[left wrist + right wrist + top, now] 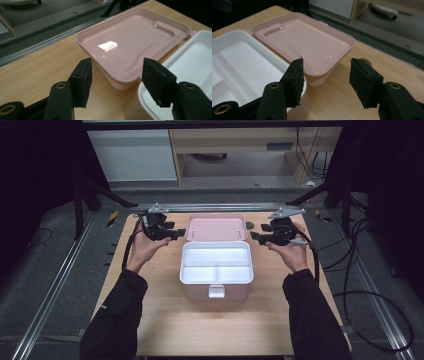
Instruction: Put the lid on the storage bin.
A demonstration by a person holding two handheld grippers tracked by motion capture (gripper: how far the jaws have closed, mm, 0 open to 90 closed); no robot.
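While both pairs of jaws stand spread with nothing between their pads, the left gripper (172, 233) sits at about ten o'clock from the white box (216, 268) and the right gripper (256, 236) at about two o'clock, each held in a hand with a dark sleeve. In the left gripper view, the left gripper (115, 75) frames the near corner of the pink lid (130, 42), which lies flung back and open, its hollow inside facing up; no pad touches it. In the right gripper view, the right gripper (325, 78) likewise stands just short of the lid's other corner (312, 42), apart from it. The lid lies at twelve o'clock of the box, joined along its far edge. The box's white inner tray (216, 261) shows divided compartments, and a small latch (216, 291) sits at six o'clock on its front wall. Everything rests on the wooden table (165, 320).
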